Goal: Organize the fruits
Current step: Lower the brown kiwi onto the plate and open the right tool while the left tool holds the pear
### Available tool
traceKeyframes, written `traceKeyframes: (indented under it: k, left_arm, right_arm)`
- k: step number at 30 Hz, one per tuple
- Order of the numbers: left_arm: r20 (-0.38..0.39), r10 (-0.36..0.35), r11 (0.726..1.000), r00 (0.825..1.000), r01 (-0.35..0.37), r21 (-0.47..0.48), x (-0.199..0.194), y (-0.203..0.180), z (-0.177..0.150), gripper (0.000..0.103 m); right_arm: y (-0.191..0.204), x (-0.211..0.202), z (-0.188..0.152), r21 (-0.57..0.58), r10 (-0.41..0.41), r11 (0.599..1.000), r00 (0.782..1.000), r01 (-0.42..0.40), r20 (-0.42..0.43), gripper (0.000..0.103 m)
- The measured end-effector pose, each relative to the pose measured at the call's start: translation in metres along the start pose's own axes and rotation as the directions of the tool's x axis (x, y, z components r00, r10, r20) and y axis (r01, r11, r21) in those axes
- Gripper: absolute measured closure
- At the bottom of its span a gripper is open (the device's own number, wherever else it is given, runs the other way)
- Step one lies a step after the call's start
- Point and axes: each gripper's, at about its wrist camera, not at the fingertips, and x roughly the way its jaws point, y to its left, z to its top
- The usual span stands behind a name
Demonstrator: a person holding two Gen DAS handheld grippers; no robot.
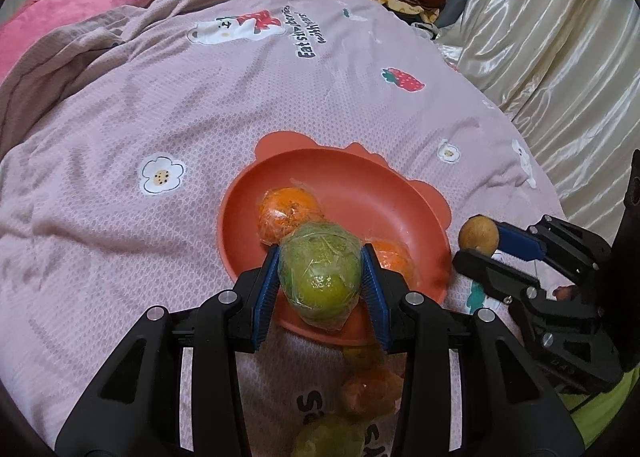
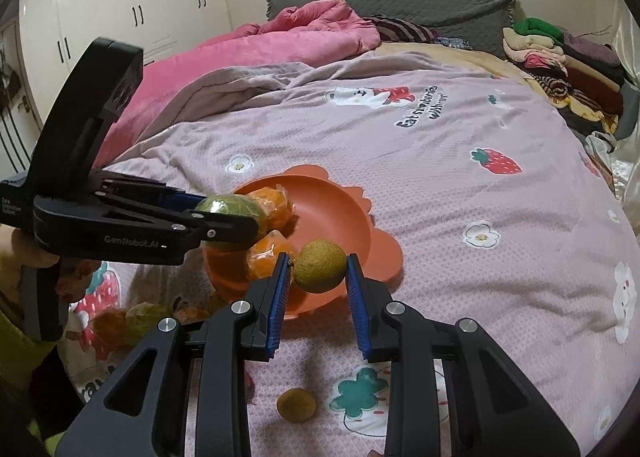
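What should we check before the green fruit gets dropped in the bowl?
1. Left gripper shut on the wrapped green fruit: ok.
2. Green fruit over the orange bowl: ok.
3. Free space in the bowl beside the two wrapped oranges: ok.
4. Right gripper holding the brown fruit securely: ok.
5. Right gripper clear of the left one: ok, apart.
6. Bowl steady on the soft bedspread: cannot tell.

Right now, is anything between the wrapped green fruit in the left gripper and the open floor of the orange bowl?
Partly. The green fruit hangs over the bowl's near side, where two wrapped oranges already lie beneath and beside it. The far floor is bare.
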Motion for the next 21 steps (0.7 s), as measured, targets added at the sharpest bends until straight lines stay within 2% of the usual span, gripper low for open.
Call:
traceKeyframes:
  k: [21]
  left_arm:
    - [-0.004, 0.001, 1.0, 1.0, -0.001, 0.008, 0.01, 0.004, 0.001, 0.071]
  right_arm:
    - [0.014, 0.016, -0.002, -0.05, -0.013, 0.999, 0.998, 0.01, -0.069, 0.076]
